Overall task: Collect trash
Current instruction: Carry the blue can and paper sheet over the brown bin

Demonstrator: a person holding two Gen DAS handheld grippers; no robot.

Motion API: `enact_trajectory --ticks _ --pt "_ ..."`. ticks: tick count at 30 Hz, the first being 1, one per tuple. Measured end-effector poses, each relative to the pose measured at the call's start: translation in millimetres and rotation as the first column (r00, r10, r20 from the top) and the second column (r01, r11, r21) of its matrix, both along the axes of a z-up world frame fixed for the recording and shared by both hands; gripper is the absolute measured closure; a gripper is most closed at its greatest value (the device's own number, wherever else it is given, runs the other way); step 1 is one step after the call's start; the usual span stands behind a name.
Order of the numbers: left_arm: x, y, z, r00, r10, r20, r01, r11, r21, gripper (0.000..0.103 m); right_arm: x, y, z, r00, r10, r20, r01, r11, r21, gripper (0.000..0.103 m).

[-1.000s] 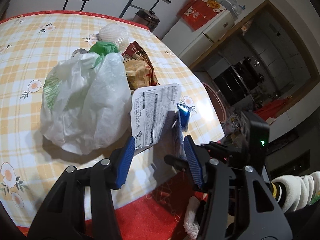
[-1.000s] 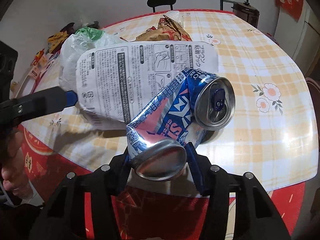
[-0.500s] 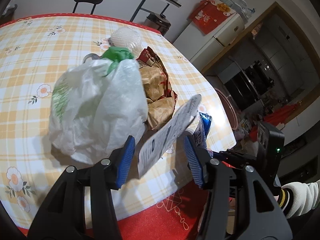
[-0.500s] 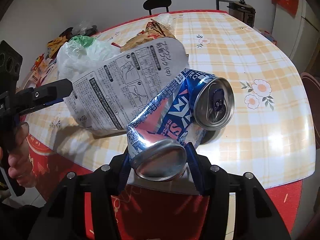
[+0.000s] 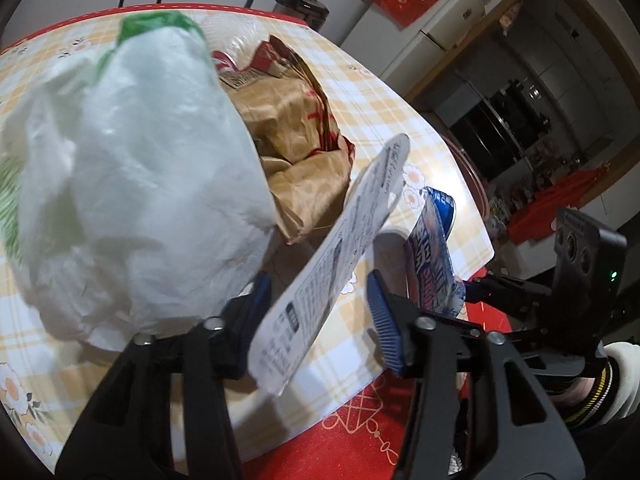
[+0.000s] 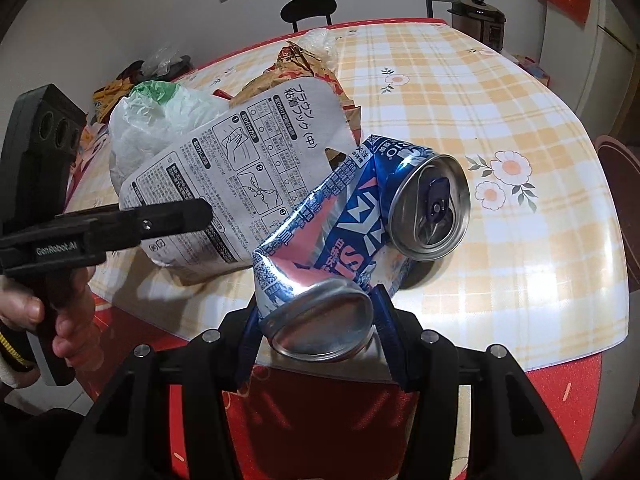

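Note:
My right gripper (image 6: 316, 320) is shut on a crushed blue, pink and white drink can (image 6: 352, 236), held above the table's near edge; the can also shows in the left wrist view (image 5: 434, 248). My left gripper (image 5: 316, 304) stands open around a white printed card package (image 5: 336, 264), which sits edge-on between the blue pads without clear contact. The card faces the right wrist camera (image 6: 240, 176). A white and green plastic bag (image 5: 120, 184) sits just left of the left gripper, and a crumpled brown paper bag (image 5: 296, 136) lies behind the card.
The round table (image 6: 500, 128) has a yellow checked flower cloth with a red skirt. A black chair (image 6: 306, 10) stands at the far side. A pot (image 6: 476, 12) stands at the back right. A fridge (image 5: 420, 36) and a dark doorway lie to the right.
My left gripper has moved forward and closer to the white bag. The card has turned from flat-on to edge-on between its fingers. The right gripper still holds the can.

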State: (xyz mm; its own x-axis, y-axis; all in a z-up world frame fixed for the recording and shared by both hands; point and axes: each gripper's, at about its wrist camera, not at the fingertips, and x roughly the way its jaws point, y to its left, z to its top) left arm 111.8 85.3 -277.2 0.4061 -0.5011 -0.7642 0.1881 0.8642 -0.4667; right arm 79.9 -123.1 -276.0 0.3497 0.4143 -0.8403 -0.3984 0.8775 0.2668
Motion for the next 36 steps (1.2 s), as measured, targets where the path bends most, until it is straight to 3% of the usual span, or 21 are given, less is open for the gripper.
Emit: enact_trajectory --ticks 2,4,14,16,17,18,27,36 --pt "0 -2 1 1.0 -0.015 0.013 0.015 1.0 0.01 0.086 1 -1 1 1.0 -0.003 -0.002 0.004 1.0 0.011 0.051" --pt "-3 -3 8 0.999 -0.029 0.032 0.03 1.0 -0.009 0.091 1 -4 5 1.0 -0.007 -0.001 0.008 1.0 0.029 0.051" --pt "-33 11 57 0.986 -0.005 0.164 0.017 0.997 -0.072 0.092 2 -9 43 0.997 0.008 0.081 -0.012 0.999 0.043 0.056" --pt "-38 16 66 0.983 0.015 0.185 0.002 0.996 -0.093 0.092 1 -11 49 0.996 0.007 0.092 -0.01 0.999 0.033 0.065" --pt "-42 18 70 0.98 0.027 0.197 -0.006 0.994 -0.106 0.092 0 -13 52 0.995 0.005 0.096 -0.008 1.0 0.029 0.08" --pt "-45 19 74 0.977 0.038 0.208 -0.014 0.993 -0.117 0.092 0 -15 55 0.995 0.003 0.1 -0.005 1.0 0.028 0.082" --pt "-54 14 100 0.962 0.069 0.265 -0.031 0.989 -0.145 0.092 -1 -29 68 0.992 -0.009 0.128 0.007 1.0 0.016 0.082" --pt "-60 7 105 0.959 0.105 0.265 -0.066 0.986 -0.154 0.092 0 -56 84 0.983 -0.04 0.177 0.035 0.999 0.03 0.082"
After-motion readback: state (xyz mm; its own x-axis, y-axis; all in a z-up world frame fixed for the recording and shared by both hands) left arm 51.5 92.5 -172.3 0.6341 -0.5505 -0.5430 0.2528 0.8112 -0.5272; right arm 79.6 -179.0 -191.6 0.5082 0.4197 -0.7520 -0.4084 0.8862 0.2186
